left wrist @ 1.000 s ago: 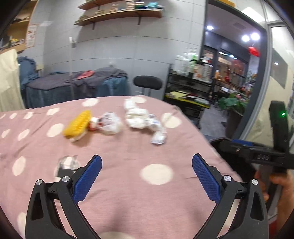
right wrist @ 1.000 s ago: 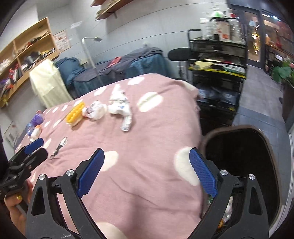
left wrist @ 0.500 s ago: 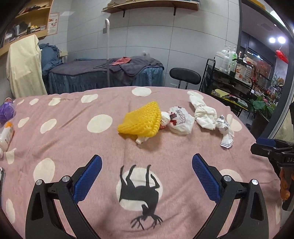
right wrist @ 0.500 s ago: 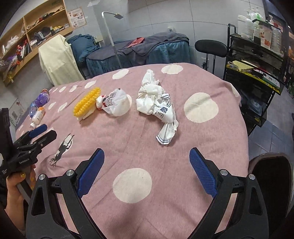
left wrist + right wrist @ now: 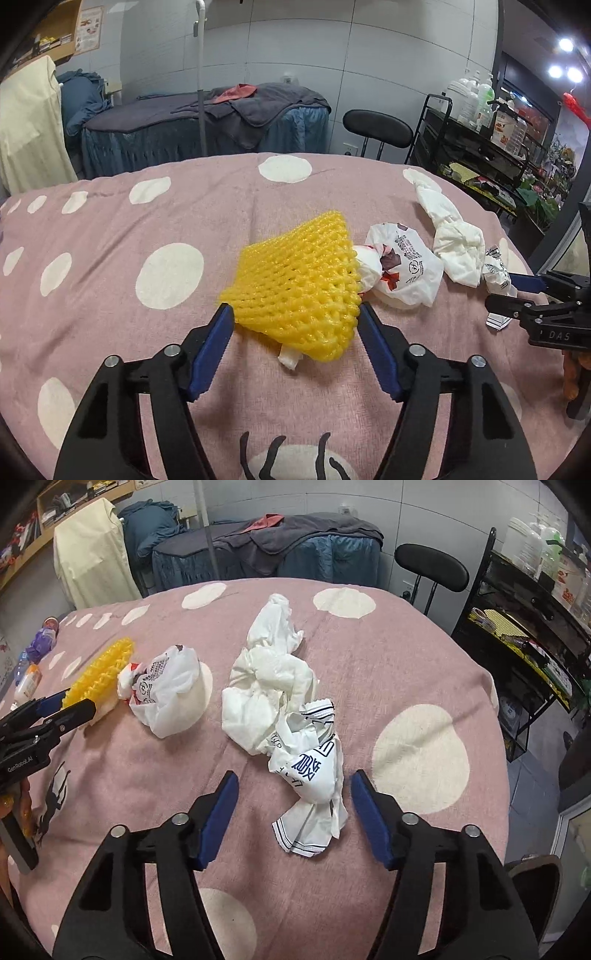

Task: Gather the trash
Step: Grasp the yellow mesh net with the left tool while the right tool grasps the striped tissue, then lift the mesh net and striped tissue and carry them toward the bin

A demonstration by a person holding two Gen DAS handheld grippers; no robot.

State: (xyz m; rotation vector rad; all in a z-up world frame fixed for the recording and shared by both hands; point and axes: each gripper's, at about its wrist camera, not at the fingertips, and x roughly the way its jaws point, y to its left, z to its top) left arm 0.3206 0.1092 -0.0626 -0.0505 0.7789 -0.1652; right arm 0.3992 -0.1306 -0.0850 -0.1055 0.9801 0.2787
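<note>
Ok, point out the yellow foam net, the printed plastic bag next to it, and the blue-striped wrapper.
yellow foam net point(image 5: 295, 284), left wrist view, middle of the mesh.
printed plastic bag point(image 5: 166, 694), right wrist view, bulging white front below the print.
blue-striped wrapper point(image 5: 314, 775), right wrist view, crumpled middle with blue lettering.

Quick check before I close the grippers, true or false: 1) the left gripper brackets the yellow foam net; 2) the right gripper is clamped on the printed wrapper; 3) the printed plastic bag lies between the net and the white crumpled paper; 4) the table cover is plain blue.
1) True: the left gripper has the yellow foam net between its fingers.
2) False: the right gripper straddles the printed wrapper, with gaps both sides.
3) True: the printed plastic bag sits between the net and the white crumpled paper.
4) False: the table cover is pink with white dots.
</note>
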